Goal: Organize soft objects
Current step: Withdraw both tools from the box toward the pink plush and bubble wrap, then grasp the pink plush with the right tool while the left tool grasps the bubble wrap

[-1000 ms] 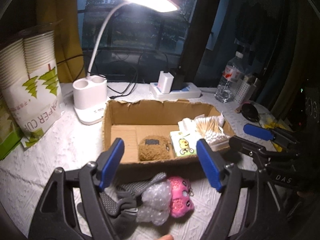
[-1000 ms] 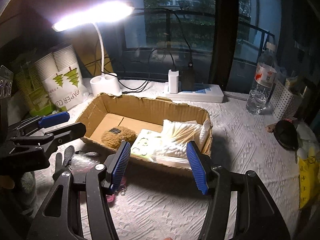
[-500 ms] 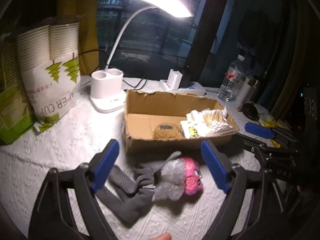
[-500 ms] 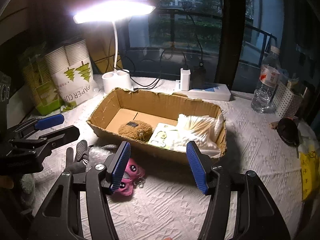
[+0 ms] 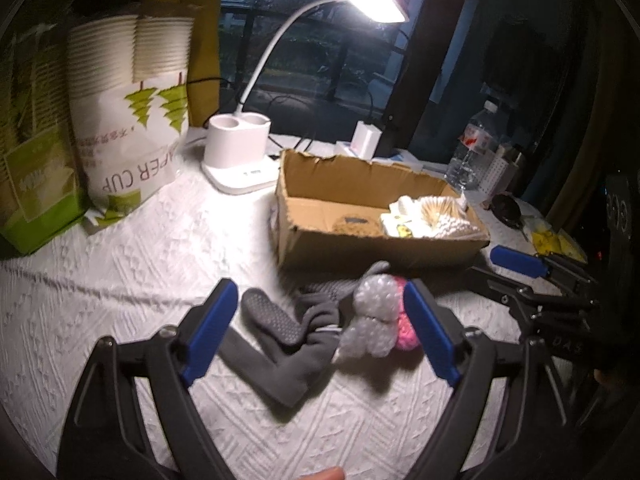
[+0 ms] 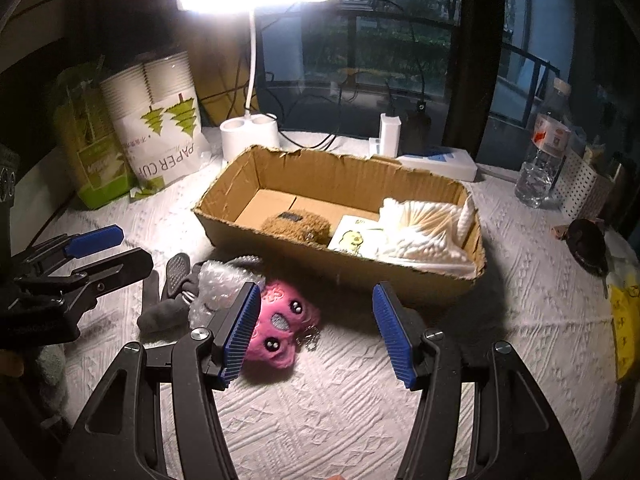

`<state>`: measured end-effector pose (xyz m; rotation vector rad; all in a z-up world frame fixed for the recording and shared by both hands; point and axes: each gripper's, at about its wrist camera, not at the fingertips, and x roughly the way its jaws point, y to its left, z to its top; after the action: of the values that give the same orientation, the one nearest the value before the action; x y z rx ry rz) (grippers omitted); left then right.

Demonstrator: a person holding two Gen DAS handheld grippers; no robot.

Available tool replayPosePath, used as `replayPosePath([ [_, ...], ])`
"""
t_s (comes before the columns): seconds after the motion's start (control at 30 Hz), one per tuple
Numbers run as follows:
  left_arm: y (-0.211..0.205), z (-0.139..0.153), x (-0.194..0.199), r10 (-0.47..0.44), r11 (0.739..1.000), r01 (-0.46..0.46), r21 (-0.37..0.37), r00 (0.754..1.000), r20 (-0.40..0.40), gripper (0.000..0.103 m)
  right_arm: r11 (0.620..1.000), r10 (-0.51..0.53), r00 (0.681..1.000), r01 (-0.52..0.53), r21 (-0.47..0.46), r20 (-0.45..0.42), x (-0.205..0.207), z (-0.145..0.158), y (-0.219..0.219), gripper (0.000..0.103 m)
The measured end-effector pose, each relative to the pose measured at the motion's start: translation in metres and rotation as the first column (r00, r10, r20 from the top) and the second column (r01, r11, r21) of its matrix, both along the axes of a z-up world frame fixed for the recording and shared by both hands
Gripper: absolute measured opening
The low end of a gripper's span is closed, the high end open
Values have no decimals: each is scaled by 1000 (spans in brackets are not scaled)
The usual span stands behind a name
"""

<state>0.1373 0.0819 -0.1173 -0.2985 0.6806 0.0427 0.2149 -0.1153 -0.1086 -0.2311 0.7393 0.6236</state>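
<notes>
A cardboard box (image 5: 352,188) (image 6: 312,172) stands on the white cloth and holds a brown fuzzy pouch (image 6: 296,227), a card and a pack of cotton swabs (image 6: 424,228). In front of it lie grey socks (image 5: 288,340) (image 6: 168,300), a wad of bubble wrap (image 5: 372,320) (image 6: 218,284) and a pink plush toy (image 6: 280,328) (image 5: 404,332). My left gripper (image 5: 320,332) hovers open over the socks and bubble wrap, touching none. My right gripper (image 6: 316,332) is open just above the cloth, its left pad beside the pink plush.
A white desk lamp (image 6: 248,136) and a power strip (image 6: 436,162) stand behind the box. A paper cup pack (image 5: 128,120) and a green package (image 5: 36,184) are at the left. A water bottle (image 6: 544,160) and a black object (image 6: 588,244) sit at the right.
Both grippers have drawn back from the box toward the near edge. The socks, bubble wrap and pink plush now show between the jaws. The left jaws stand wider than a second ago.
</notes>
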Motion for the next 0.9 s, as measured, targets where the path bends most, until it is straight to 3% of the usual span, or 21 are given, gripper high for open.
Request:
replayPosePath([
  [0.9, 17, -42, 0, 29, 1000, -29, -5, 995, -95, 86, 999, 46, 988, -48, -11, -150, 13, -63, 35, 61],
])
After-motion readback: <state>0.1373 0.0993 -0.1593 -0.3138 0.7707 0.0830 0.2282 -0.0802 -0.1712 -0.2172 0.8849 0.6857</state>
